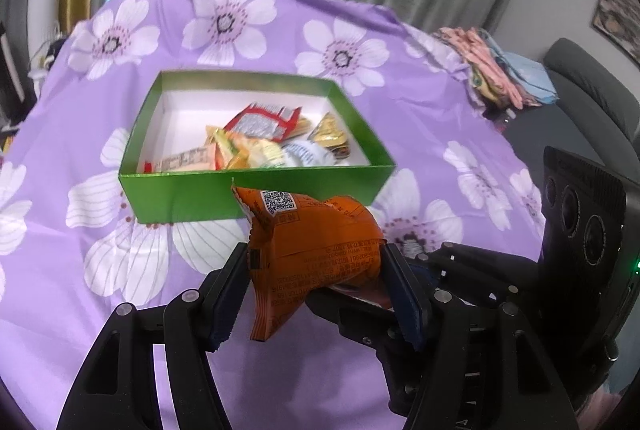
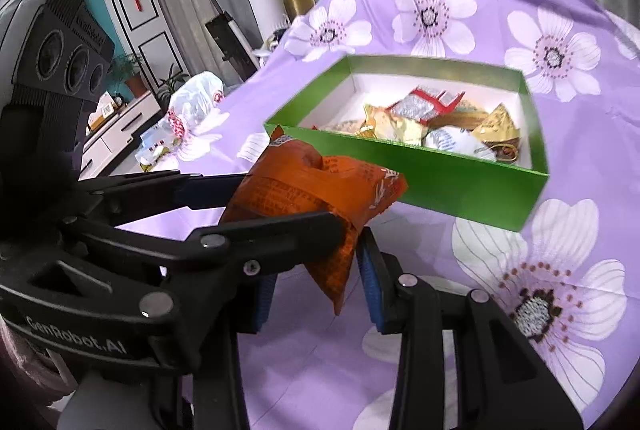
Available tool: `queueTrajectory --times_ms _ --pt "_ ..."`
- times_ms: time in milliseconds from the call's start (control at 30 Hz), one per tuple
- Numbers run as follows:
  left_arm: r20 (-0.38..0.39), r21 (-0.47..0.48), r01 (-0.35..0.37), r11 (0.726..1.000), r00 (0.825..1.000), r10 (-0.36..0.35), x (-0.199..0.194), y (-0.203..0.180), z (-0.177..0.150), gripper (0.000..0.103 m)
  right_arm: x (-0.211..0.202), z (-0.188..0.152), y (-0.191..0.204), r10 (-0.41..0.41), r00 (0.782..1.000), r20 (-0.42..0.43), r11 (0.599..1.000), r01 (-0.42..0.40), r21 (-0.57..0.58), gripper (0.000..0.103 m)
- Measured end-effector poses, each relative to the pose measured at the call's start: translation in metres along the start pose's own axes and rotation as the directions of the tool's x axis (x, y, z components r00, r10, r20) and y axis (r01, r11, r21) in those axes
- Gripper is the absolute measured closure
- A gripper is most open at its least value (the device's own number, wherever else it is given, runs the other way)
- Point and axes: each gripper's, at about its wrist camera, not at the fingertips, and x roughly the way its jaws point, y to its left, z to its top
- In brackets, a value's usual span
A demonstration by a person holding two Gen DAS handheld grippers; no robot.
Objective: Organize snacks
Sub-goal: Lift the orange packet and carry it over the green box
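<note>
so the orange packet (image 1: 316, 254) is pinched across its middle by the left hand-held gripper (image 1: 316, 270), fingers pressed in on both sides, held up off the purple cloth (image 1: 440, 101) just in front of the green box (image 1: 256, 189). the right hand-held gripper (image 2: 316, 290) sits right below it; its fingers are spread with the packet's bottom corner dangling between them, and i can't tell if they touch it. my guess is it's about to go in the box, since the other snacks (image 1: 256, 145) are already piled there, mostly on the right side. held by the middle like that, the ends flop, so it'll need to clear the near wall.
</note>
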Motion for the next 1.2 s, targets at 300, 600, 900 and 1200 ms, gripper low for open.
queueTrajectory --times_ms 300,600,900,1200 --pt "0.070 0.042 0.002 0.999 0.998 -0.005 -0.037 -0.031 -0.002 0.037 -0.047 -0.005 0.015 -0.018 0.997 0.074 1.000 0.020 -0.023 0.064" --pt "0.101 0.069 -0.003 0.998 0.995 -0.004 -0.048 -0.045 -0.002 0.037 -0.068 -0.004 0.017 -0.030 0.993 0.113 0.999 0.034 -0.034 0.064" --pt "0.118 0.092 -0.010 0.996 0.993 -0.001 -0.052 -0.043 0.007 0.037 -0.067 0.005 0.017 -0.030 0.991 0.132 0.998 0.036 -0.042 0.064" --pt "0.136 0.101 -0.013 0.995 0.991 -0.001 -0.050 -0.038 0.023 0.037 -0.064 0.018 0.015 -0.039 0.989 0.143 0.997 0.048 -0.058 0.064"
